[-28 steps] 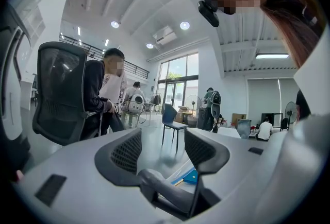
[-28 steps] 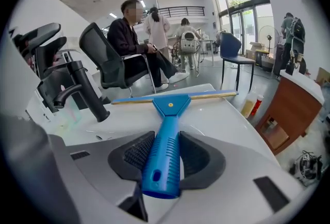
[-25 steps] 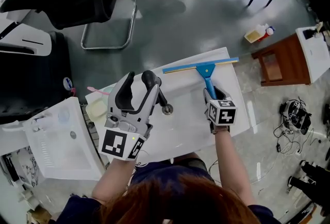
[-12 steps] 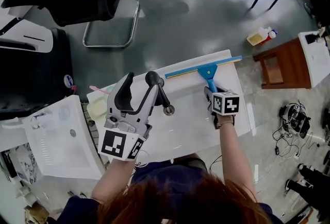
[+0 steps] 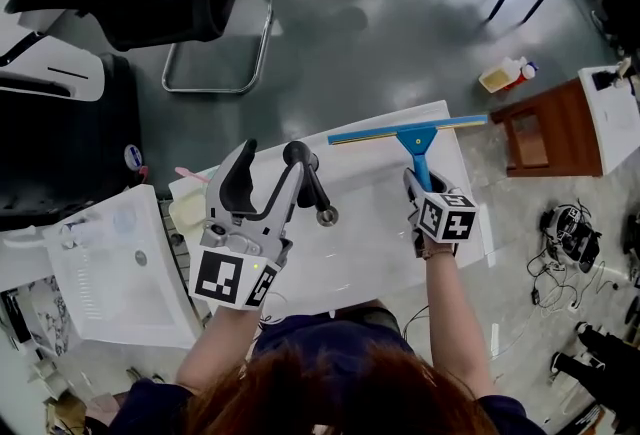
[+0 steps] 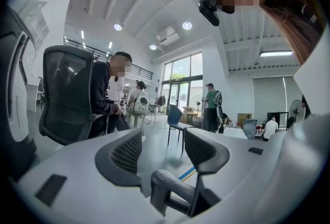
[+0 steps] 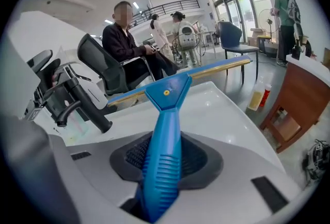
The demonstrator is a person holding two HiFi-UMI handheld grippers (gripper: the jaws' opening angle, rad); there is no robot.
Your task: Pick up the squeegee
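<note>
The squeegee (image 5: 414,136) is at the 1 o'clock part of the white bench (image 5: 365,248). Its long blade runs along the far edge and overhangs the bench at the 3 o'clock end. Its blue handle points back toward 6 o'clock, into the right hand-held gripper (image 5: 419,185). This hand-held gripper has just been closing. The right gripper view shows its jaws partly closed with both pads pressed against the ribbed grip of the handle, so the tool is clamped. The handle slopes up and away from the jaws toward the blade. The left hand-held gripper (image 5: 270,159) is at 9 o'clock of the right one, raised above the bench and pointing level. Its jaws stand wide apart with nothing between them. Task status: approach and grasp appear complete. It cannot be confirmed whether the blade is clear of the bench surface. The remaining step is judged to be a clear lift of the squeegee off the bench.
</note>
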